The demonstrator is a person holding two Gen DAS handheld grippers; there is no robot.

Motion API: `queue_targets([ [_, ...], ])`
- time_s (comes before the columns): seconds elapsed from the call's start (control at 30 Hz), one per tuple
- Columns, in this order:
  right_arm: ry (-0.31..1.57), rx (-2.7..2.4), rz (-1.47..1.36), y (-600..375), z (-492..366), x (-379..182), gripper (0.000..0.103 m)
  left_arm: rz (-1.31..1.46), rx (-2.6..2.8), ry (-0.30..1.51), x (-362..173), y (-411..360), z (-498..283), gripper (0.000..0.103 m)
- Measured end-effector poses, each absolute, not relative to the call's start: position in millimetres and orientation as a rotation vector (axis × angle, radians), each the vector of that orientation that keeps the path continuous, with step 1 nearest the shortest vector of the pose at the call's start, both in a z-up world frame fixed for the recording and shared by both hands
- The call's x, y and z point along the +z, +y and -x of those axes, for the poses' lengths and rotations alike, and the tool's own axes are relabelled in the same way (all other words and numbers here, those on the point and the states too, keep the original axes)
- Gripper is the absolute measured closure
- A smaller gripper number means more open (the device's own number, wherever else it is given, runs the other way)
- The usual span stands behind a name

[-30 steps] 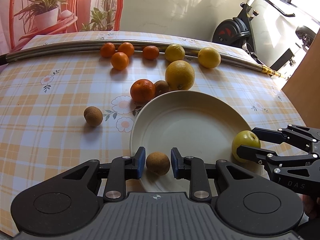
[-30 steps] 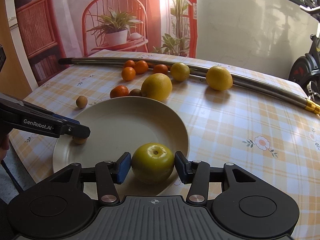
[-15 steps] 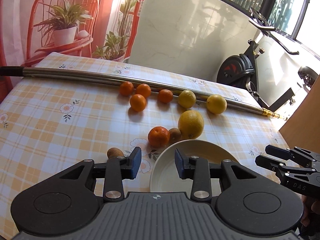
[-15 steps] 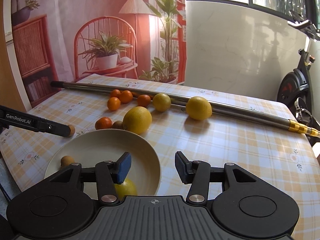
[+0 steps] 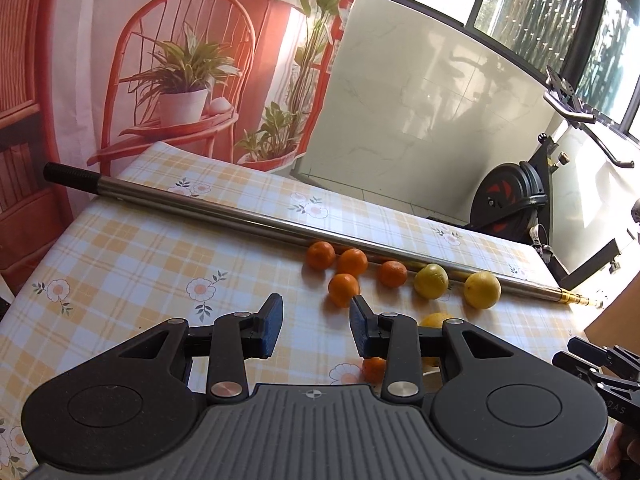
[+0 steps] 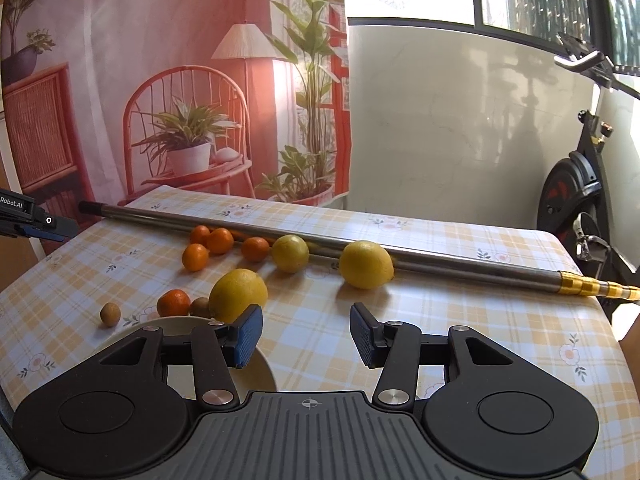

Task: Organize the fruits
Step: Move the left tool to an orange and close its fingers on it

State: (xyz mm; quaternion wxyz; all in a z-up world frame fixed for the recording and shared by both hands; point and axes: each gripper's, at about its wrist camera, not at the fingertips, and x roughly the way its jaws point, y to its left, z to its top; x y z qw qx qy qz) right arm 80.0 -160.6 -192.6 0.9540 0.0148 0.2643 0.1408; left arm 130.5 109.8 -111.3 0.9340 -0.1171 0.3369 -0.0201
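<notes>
Two grippers hang empty over the checked table (image 6: 460,312), each having dropped a fruit on the pale plate (image 6: 262,368) a second ago: a small brown one from the left, a green apple from the right. Both have since lifted away, and neither fruit shows now, the plate all but hidden under the right gripper (image 6: 306,338). Its jaws stand apart with nothing between them; the left gripper (image 5: 316,326) has just opened its own, likewise bare. Still loose on the cloth are four small oranges (image 6: 220,241), two lemons (image 6: 366,265) against the metal pole (image 6: 440,266), a large yellow citrus (image 6: 238,294), a mandarin (image 6: 173,303) and a brown fruit (image 6: 110,314); the sorting looks barely begun
</notes>
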Motion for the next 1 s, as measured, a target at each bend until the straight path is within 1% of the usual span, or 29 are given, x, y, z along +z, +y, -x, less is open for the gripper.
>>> queue_targets([
  [0.23, 0.519, 0.261, -0.054, -166, -96, -191, 0.058, 0.225, -0.045, 0.708, -117, 109, -152, 0.064],
  [0.5, 0.543, 0.245, -0.067, -172, -112, -205, 0.058, 0.245, -0.071, 0.753, -131, 102, -205, 0.064],
  [0.73, 0.592, 0.216, -0.097, -179, -130, -219, 0.058, 0.458, -0.072, 0.835, -166, 109, -265, 0.065],
  [0.83, 0.608, 0.208, -0.107, -183, -134, -223, 0.058, 0.528, -0.054, 0.843, -177, 111, -282, 0.065],
  [1.0, 0.614, 0.200, -0.108, -185, -139, -226, 0.058, 0.542, -0.027, 0.870, -190, 108, -297, 0.065],
])
